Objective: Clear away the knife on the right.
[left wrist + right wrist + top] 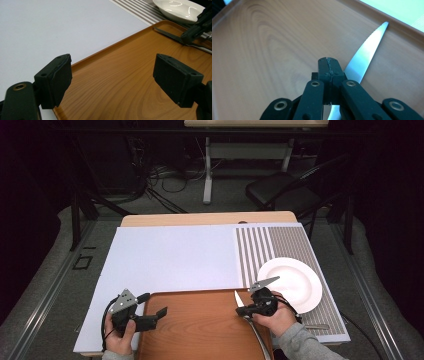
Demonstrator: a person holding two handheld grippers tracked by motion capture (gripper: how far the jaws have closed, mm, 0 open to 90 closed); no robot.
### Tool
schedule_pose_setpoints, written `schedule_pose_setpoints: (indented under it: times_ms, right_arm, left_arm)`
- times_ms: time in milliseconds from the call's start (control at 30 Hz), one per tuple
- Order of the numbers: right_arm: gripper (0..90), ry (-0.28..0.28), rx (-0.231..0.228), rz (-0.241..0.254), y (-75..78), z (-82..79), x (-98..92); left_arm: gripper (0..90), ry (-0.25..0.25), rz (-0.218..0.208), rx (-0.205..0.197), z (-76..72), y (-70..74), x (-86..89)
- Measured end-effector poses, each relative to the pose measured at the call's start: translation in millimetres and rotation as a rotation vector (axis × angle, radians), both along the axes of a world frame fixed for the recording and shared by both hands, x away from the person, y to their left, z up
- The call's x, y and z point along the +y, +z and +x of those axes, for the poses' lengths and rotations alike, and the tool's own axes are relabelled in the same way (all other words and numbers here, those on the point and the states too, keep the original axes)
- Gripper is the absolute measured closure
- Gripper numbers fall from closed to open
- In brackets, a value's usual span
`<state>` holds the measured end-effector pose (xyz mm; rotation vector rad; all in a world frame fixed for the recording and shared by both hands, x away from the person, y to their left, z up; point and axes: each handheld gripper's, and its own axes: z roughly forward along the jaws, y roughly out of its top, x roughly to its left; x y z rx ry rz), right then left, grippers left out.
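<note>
**Table knife: grip and clearance notes**

Right gripper (248,308): jaws pressed together on a table knife (364,57), pinching it near the blade/handle junction. Blade tip points to the far rim of the wooden tray (200,330); the handle runs back toward the person. In the right gripper view the serrated blade sits just above the tray floor, close to the rim.

Left gripper (117,80): jaws spread wide, nothing between them, poised over the tray's left part.

Handling (est.): knife is stiff, thin, fairly light; polished metal is slippery, so it may pivot in a narrow pinch. Best hold is at the handle or neck, flat faces against the pads, not the edge.

Clearances: the raised tray rim can catch the tip; lift before moving sideways. White plate (295,282) lies near, right of the tray on the striped mat (280,245); it's fragile. The desk (175,255) beyond the tray gives open room.
</note>
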<state>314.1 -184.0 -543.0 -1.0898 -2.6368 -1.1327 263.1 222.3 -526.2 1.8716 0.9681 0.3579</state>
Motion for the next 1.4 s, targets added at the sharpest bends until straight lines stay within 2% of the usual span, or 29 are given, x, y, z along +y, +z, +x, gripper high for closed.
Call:
schedule_pose_setpoints:
  times_ms: [200, 233, 467, 600, 633, 733, 767, 833, 900, 1000, 1100, 1400]
  right_arm:
    - [90.0, -0.025, 0.002, -0.015, -6.8, 6.4, 1.2]
    - [90.0, -0.028, 0.001, -0.005, -7.5, 6.6, 0.9]
    - [90.0, -0.041, 0.012, -0.020, -6.3, 6.0, -4.9]
    - [90.0, -0.057, 0.021, -0.016, -6.4, 5.5, -10.9]
    - [90.0, -0.069, 0.009, 0.002, -8.0, 5.2, -11.9]
    - [90.0, -0.061, 0.035, -0.032, -4.9, 5.0, -17.9]
    - [90.0, -0.088, 0.006, 0.009, -8.3, 4.4, -17.6]
    - [90.0, -0.097, 0.007, 0.015, -8.7, 4.0, -20.0]
    - [90.0, -0.079, 0.043, -0.030, -5.2, 4.4, -24.6]
    - [90.0, -0.099, 0.026, -0.003, -7.2, 3.7, -26.9]
    - [90.0, -0.105, 0.026, -0.005, -7.2, 3.6, -30.5]
    - [90.0, -0.126, 0.046, 0.018, -7.8, 2.9, -38.5]
  left_arm:
    - [16.0, -0.002, 0.001, 0.000, 0.2, -0.1, -0.1]
    - [16.0, -0.002, 0.001, 0.001, 0.3, -0.2, -0.1]
    - [16.0, -0.004, 0.000, 0.000, 0.1, -0.1, -0.6]
    - [16.0, -0.001, -0.001, 0.000, 0.0, 0.0, -0.3]
    - [16.0, -0.001, 0.000, 0.000, 0.0, 0.1, -0.3]
    - [16.0, 0.000, 0.000, 0.000, 0.0, 0.1, -0.3]
    - [16.0, 0.000, -0.001, 0.000, 0.0, 0.0, -0.3]
    - [16.0, -0.001, 0.000, 0.000, 0.0, 0.0, -0.5]
    - [16.0, -0.002, 0.000, 0.000, -0.1, 0.1, -0.6]
    - [16.0, -0.002, -0.001, -0.001, -0.1, 0.2, -0.5]
    - [16.0, -0.002, -0.001, -0.001, -0.1, 0.2, -0.7]
    - [16.0, -0.001, -0.003, -0.002, -0.2, 0.3, -0.6]
